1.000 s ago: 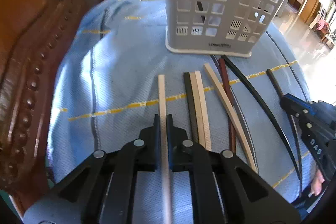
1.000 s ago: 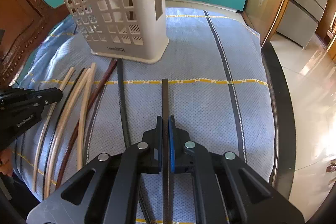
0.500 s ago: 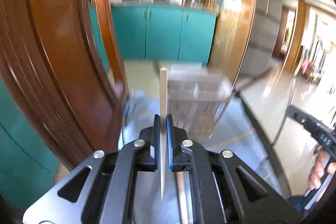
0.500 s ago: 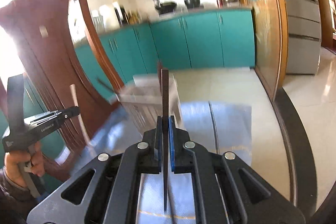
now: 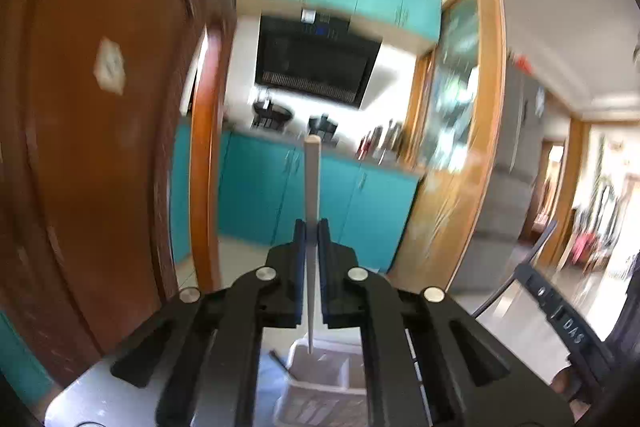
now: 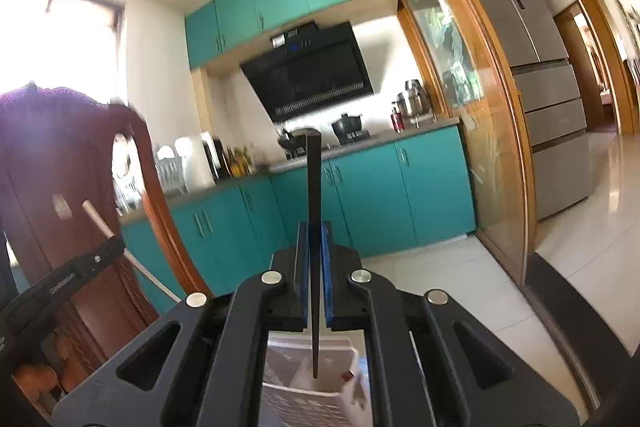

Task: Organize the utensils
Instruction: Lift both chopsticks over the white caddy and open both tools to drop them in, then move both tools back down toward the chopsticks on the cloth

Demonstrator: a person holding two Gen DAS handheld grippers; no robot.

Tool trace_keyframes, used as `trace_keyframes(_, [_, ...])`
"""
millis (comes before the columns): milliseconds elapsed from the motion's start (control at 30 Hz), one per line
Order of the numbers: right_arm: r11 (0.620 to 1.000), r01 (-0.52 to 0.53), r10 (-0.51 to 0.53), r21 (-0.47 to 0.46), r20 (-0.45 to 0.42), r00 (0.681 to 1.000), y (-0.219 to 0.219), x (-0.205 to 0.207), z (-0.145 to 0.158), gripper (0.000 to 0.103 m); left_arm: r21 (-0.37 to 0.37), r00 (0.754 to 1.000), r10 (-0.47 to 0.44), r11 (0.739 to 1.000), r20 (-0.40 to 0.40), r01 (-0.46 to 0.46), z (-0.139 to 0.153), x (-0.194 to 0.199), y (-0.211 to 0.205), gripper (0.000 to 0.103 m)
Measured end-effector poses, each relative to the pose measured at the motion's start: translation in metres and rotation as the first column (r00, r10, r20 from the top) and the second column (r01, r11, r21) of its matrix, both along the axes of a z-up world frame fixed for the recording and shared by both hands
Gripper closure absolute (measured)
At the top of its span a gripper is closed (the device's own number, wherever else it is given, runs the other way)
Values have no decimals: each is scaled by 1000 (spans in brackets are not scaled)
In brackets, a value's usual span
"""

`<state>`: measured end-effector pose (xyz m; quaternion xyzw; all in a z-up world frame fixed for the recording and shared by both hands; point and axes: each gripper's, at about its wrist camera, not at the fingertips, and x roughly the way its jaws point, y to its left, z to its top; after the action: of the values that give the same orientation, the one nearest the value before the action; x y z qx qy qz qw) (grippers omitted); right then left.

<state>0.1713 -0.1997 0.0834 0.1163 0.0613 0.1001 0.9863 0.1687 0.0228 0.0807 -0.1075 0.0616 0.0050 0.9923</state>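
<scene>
My left gripper (image 5: 311, 227) is shut on a pale chopstick (image 5: 311, 183), held upright with its lower tip over the open top of the white utensil basket (image 5: 320, 383). My right gripper (image 6: 316, 229) is shut on a dark chopstick (image 6: 314, 195), also upright, its lower tip hanging over the same basket (image 6: 344, 367). The left gripper (image 6: 76, 273) with the pale chopstick (image 6: 100, 223) shows at the left of the right wrist view. The right gripper (image 5: 560, 315) shows at the right edge of the left wrist view. The other chopsticks on the table are out of view.
A carved wooden chair back (image 5: 100, 107) stands close on the left. Beyond are teal kitchen cabinets (image 6: 400, 195), a range hood (image 6: 312, 75), a glass sliding door (image 6: 460, 107) and a fridge (image 6: 536, 67). The dark table edge (image 6: 568, 303) curves at the right.
Both grippers lifted their chopsticks off the blue cloth and tilted up. The views swung from the table to the kitchen, and both chopsticks now hang over the basket's open top.
</scene>
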Motion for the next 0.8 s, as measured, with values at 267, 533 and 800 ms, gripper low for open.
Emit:
trace_keyframes(267, [999,-24,20,-48,-90,996,5,8,-26,96,44,988,-6,999,-151,13,-36,27,-1,96])
trace_keyframes(533, [998,-35,28,-59,-107,994,3,-7,-27,90,75,985,-7,997,-173,20,-39,15,-2,96])
trace_keyframes(800, [996,-61,59,-61,-44,997,-9,-37,-23,78,113,989,-4,993,-148,21,-35,2,-5,96])
